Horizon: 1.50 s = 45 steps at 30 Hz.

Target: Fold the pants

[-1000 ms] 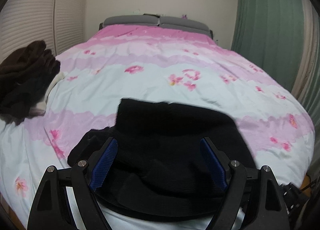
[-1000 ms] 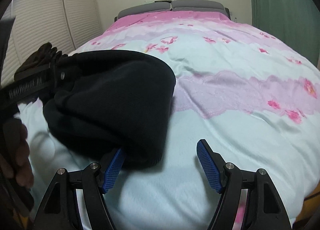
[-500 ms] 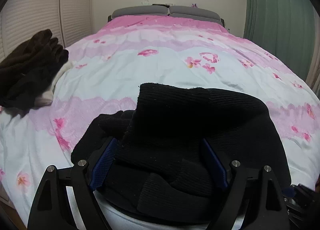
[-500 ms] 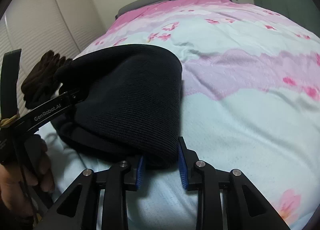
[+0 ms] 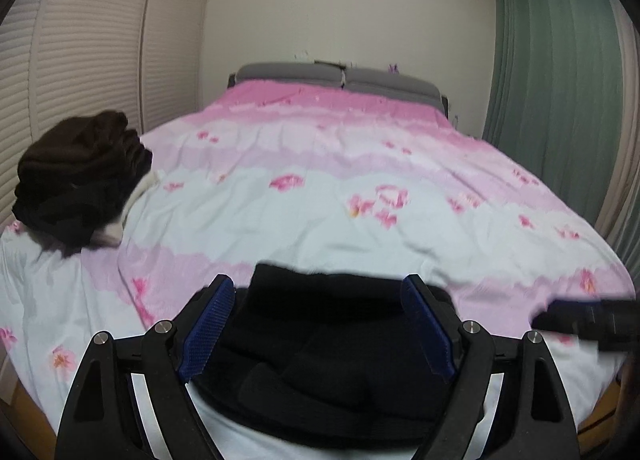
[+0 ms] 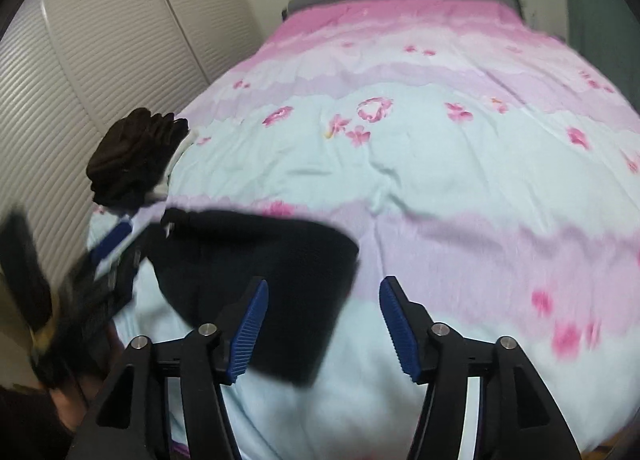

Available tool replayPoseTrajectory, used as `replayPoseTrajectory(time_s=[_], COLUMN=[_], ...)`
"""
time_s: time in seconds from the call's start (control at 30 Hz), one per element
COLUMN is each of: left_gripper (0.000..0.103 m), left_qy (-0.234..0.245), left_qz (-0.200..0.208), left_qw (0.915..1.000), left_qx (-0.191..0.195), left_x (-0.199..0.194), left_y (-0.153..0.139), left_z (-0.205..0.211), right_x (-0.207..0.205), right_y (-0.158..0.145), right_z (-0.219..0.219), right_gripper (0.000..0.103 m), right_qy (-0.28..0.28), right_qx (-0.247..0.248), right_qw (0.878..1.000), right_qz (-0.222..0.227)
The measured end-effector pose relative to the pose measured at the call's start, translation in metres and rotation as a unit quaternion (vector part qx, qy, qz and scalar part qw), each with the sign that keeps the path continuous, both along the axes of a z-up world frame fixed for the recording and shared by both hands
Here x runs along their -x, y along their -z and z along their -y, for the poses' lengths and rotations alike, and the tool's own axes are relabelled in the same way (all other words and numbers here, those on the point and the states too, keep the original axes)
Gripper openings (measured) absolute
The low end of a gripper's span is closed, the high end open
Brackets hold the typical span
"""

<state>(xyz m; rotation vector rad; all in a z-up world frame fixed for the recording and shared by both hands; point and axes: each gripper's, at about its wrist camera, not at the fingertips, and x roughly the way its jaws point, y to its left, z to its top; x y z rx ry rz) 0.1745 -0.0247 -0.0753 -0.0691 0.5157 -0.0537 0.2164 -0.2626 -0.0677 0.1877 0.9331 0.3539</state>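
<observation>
The black pants (image 5: 332,340) lie as a folded bundle on the near end of the bed's pink floral cover (image 5: 320,187). My left gripper (image 5: 318,324) hovers over them, open wide, its blue pads on either side of the bundle and not squeezing it. My right gripper (image 6: 322,324) is above the right edge of the pants (image 6: 248,252). Its jaws are opening, and the fabric lies below the gap without either pad pressing on it. The left gripper (image 6: 108,252) appears blurred at the pants' left end, and the right gripper (image 5: 592,320) shows as a dark blur.
A pile of dark brown clothes (image 5: 80,179) sits at the bed's left edge, near white louvred doors (image 5: 80,59). A green curtain (image 5: 560,79) hangs on the right. Grey headboard cushions (image 5: 340,75) are at the far end. A person's hand (image 6: 80,400) holds the left gripper.
Half a second ago the right gripper pinched the pants' near right edge; it has since let go, opened and pulled up and back. The left gripper rose, so the pants sit lower in its view.
</observation>
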Motion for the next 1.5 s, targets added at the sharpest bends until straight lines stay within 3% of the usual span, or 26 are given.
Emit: replayPoseTrajectory(time_s=[0.13, 0.2, 0.3, 0.5, 0.63, 0.83, 0.97, 1.0, 1.07, 1.13, 1.2, 1.4, 1.5], left_gripper=[0.09, 0.09, 0.09, 0.092, 0.094, 0.094, 0.094, 0.094, 0.094, 0.094, 0.094, 0.094, 0.094], left_qy=[-0.016, -0.016, -0.021, -0.036, -0.026, -0.022, -0.028, -0.031, -0.033, -0.037, -0.037, -0.027, -0.028], left_qz=[-0.002, -0.01, -0.029, -0.06, -0.085, -0.095, -0.109, -0.114, -0.116, -0.108, -0.102, -0.11, -0.115], left_qw=[0.9998, 0.9997, 0.9992, 0.9975, 0.996, 0.9952, 0.9936, 0.9929, 0.9925, 0.9933, 0.994, 0.9935, 0.993], left_qx=[0.007, 0.013, 0.018, 0.012, -0.009, -0.005, 0.007, 0.012, 0.019, 0.016, 0.012, 0.011, 0.008], left_x=[-0.006, -0.011, -0.027, -0.072, -0.107, -0.123, -0.129, -0.13, -0.131, -0.129, -0.125, -0.112, -0.105], left_y=[-0.003, -0.001, 0.001, -0.004, -0.008, -0.002, 0.01, 0.011, 0.011, 0.008, 0.006, 0.013, 0.017], left_z=[0.01, 0.013, 0.017, 0.01, 0.005, -0.008, -0.019, -0.022, -0.026, -0.026, -0.025, -0.018, -0.018], right_x=[-0.07, -0.109, -0.142, -0.189, -0.207, -0.205, -0.2, -0.197, -0.194, -0.193, -0.192, -0.175, -0.167], right_y=[0.005, 0.02, 0.04, 0.076, 0.102, 0.136, 0.154, 0.158, 0.157, 0.15, 0.139, 0.119, 0.118], right_z=[0.004, -0.004, -0.024, -0.056, -0.064, -0.078, -0.092, -0.096, -0.103, -0.103, -0.094, -0.072, -0.056], right_gripper=[0.059, 0.059, 0.059, 0.059, 0.059, 0.059, 0.057, 0.051, 0.047, 0.035, 0.03, 0.028, 0.028], right_qy=[-0.011, -0.018, -0.028, -0.031, -0.027, -0.047, -0.056, -0.06, -0.07, -0.068, -0.047, 0.021, 0.063], right_qx=[-0.019, -0.014, 0.013, 0.06, 0.081, 0.113, 0.128, 0.128, 0.142, 0.143, 0.131, 0.065, 0.004], right_qw=[0.991, 0.975, 0.956, 0.927, 0.899, 0.851, 0.831, 0.828, 0.833, 0.841, 0.852, 0.884, 0.89], right_qz=[-0.135, -0.22, -0.291, -0.368, -0.429, -0.511, -0.538, -0.543, -0.531, -0.518, -0.504, -0.462, -0.451])
